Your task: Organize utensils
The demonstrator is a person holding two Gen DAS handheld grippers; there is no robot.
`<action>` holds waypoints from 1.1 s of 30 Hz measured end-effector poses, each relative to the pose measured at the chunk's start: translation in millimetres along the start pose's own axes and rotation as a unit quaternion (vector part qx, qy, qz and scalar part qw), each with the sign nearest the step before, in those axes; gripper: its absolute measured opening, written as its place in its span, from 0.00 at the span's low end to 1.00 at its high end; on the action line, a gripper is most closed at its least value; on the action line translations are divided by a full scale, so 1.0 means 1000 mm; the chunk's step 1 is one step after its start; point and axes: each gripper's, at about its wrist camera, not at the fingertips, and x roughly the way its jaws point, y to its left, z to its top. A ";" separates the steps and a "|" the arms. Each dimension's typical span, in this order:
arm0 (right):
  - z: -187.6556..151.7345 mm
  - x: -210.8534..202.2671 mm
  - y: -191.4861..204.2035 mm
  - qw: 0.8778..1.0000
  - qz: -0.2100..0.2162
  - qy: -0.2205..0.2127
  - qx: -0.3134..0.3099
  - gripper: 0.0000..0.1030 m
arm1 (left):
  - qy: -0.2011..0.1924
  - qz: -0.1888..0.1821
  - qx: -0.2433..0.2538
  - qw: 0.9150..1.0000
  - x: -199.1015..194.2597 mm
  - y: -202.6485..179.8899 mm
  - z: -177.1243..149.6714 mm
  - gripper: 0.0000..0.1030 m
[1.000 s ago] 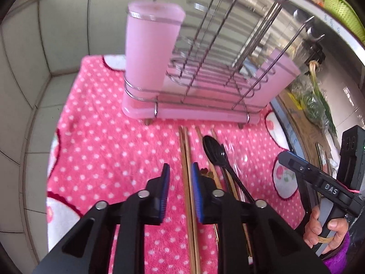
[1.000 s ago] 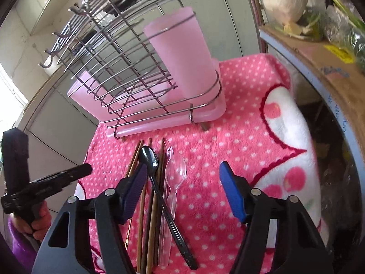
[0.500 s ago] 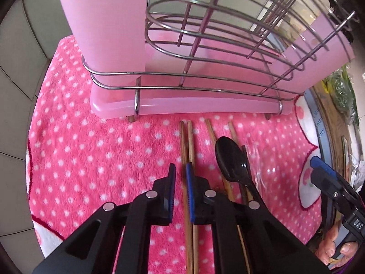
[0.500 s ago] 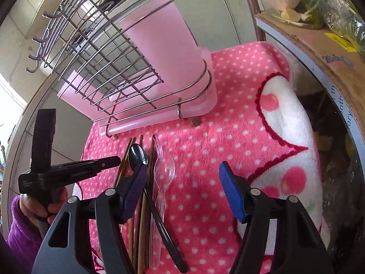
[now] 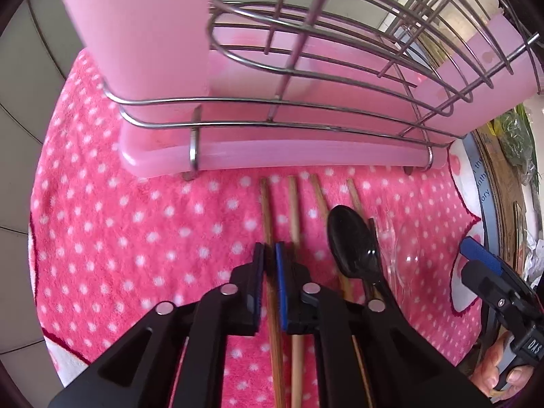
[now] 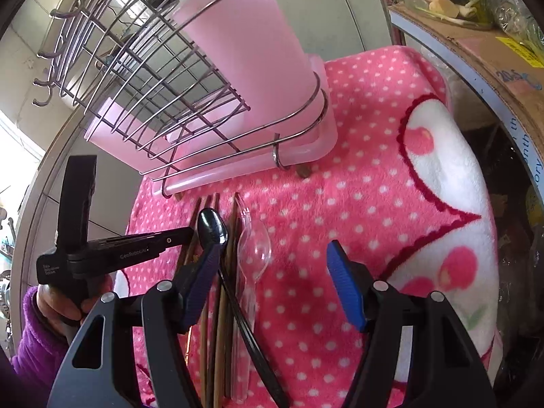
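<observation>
**Left claw closing on leftmost chopstick**

The leftmost chopstick (image 5: pixel 268 210) is thin, stiff, light wood, and we expect it to roll. Grip mid-shaft. It lies on the pink dotted towel (image 5: pixel 136 238) before the pink drying rack (image 5: pixel 272 149), running between our left gripper (image 5: pixel 269 265) pads: nearly closed, contact unclear. Black spoon (image 5: pixel 353 241) and clear spoon (image 6: pixel 255 248) lie beside. Right gripper (image 6: pixel 272 272) wide open, empty.
</observation>
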 end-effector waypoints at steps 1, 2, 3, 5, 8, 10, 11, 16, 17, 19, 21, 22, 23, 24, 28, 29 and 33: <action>0.002 0.001 0.001 1.000 0.006 0.004 0.002 0.64 | -0.003 0.000 -0.005 1.000 -0.002 0.004 -0.001 0.06; 0.003 0.002 0.001 1.000 0.011 0.007 0.003 0.64 | -0.006 0.001 -0.009 1.000 -0.004 0.008 -0.003 0.06; 0.005 0.005 0.002 1.000 0.015 0.012 0.003 0.63 | -0.009 0.003 -0.013 1.000 -0.006 0.012 -0.004 0.05; 0.009 0.011 0.003 1.000 0.019 0.024 0.004 0.54 | -0.016 0.002 -0.019 1.000 -0.012 0.022 -0.007 0.05; 0.015 0.025 0.002 0.999 0.019 0.046 0.013 0.52 | -0.015 -0.002 -0.034 0.999 -0.015 0.040 -0.006 0.05; 0.017 0.038 0.003 0.997 0.025 0.067 0.018 0.52 | -0.005 -0.005 -0.041 0.999 -0.010 0.051 -0.006 0.05; 0.016 0.043 0.004 0.997 0.025 0.074 0.017 0.46 | 0.001 -0.007 -0.045 0.999 -0.007 0.055 -0.006 0.05; 0.013 0.060 0.006 0.995 0.002 0.095 0.009 0.08 | 0.017 -0.016 -0.037 0.999 0.001 0.058 0.004 0.06; 0.012 0.061 0.005 0.995 0.004 0.094 0.010 0.06 | 0.019 -0.012 -0.031 0.999 0.002 0.056 0.006 0.06; 0.011 0.059 0.005 0.996 0.012 0.090 0.011 0.04 | 0.024 -0.003 -0.016 1.000 0.004 0.049 0.010 0.06; 0.008 0.051 0.005 0.997 0.018 0.075 0.009 0.03 | 0.021 0.001 -0.007 1.000 0.004 0.045 0.011 0.06; 0.007 0.046 0.004 0.997 0.020 0.069 0.007 0.03 | 0.018 -0.001 -0.007 1.000 0.002 0.044 0.009 0.06; 0.006 0.038 0.005 0.998 0.023 0.057 0.005 0.03 | 0.015 -0.003 -0.015 1.000 0.000 0.046 0.008 0.05; 0.005 0.030 0.007 0.999 0.025 0.045 -0.001 0.03 | 0.012 -0.003 -0.019 1.000 -0.001 0.044 0.009 0.05; 0.004 -0.005 0.019 0.999 0.012 -0.016 -0.028 0.03 | -0.040 -0.014 -0.024 0.999 -0.029 0.045 -0.001 0.05; 0.005 -0.012 0.020 0.999 0.009 -0.027 -0.033 0.03 | -0.057 -0.020 -0.025 0.998 -0.040 0.047 -0.005 0.05; 0.004 -0.050 0.027 0.994 -0.001 -0.090 -0.063 0.03 | -0.137 -0.029 -0.025 0.990 -0.083 0.046 -0.020 0.05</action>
